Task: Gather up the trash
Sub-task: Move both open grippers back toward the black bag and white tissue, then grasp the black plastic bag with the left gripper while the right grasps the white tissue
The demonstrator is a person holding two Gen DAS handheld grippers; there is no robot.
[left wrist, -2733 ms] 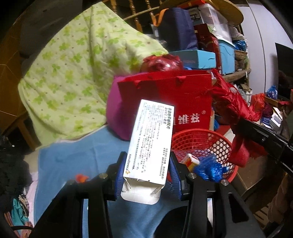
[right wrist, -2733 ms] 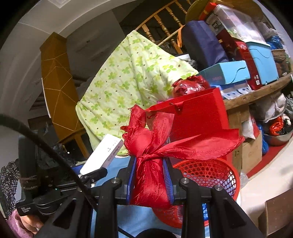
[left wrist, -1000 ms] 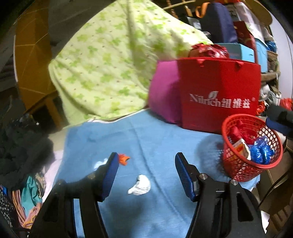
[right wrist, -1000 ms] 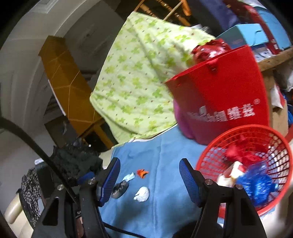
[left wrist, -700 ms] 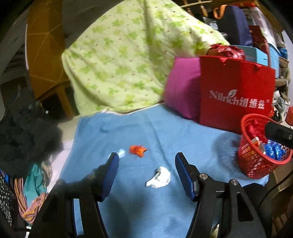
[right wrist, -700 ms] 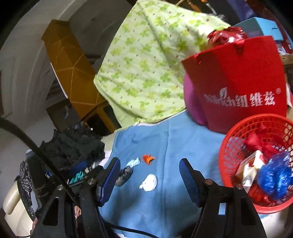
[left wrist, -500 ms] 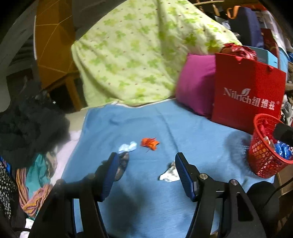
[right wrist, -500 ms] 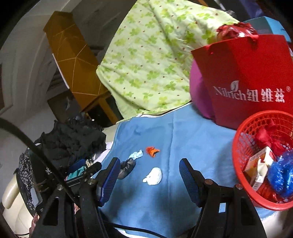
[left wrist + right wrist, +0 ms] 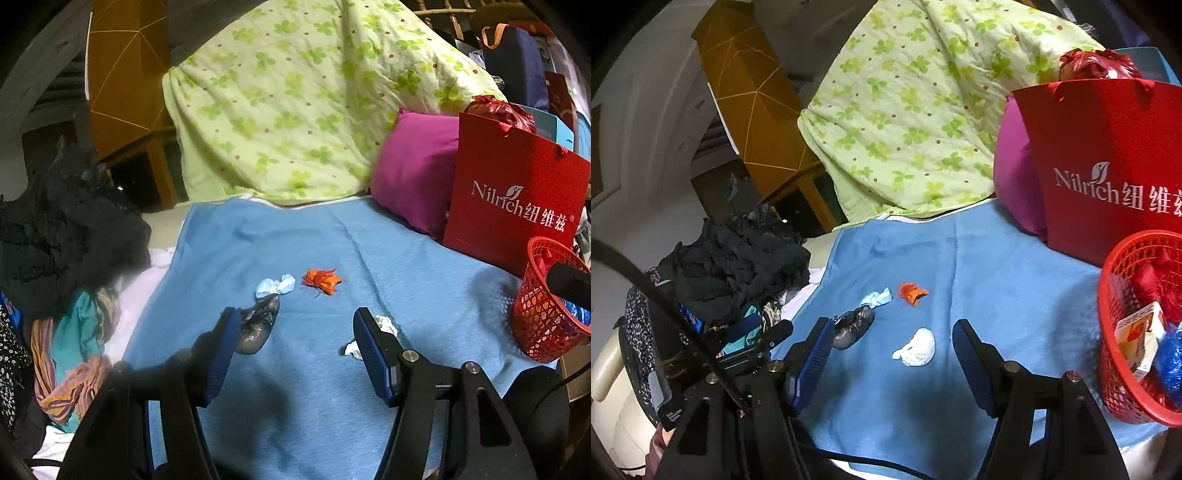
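Your left gripper (image 9: 293, 339) and right gripper (image 9: 892, 349) both hang released and empty over the blue blanket (image 9: 979, 266), where a dark wrapper (image 9: 851, 326), pale scrap (image 9: 877, 298), orange scrap (image 9: 912, 290) and white wad (image 9: 916, 349) lie left of the red basket (image 9: 1115, 258).

Left hand-held gripper (image 9: 293, 341) is pointing forward and slightly downward, its blue-padded jaws standing apart with nothing clamped between them. Right hand-held gripper (image 9: 892, 352) is taking the same pose, jaws likewise parted and gripping nothing. The left unit is showing at the lower left of the right wrist view.
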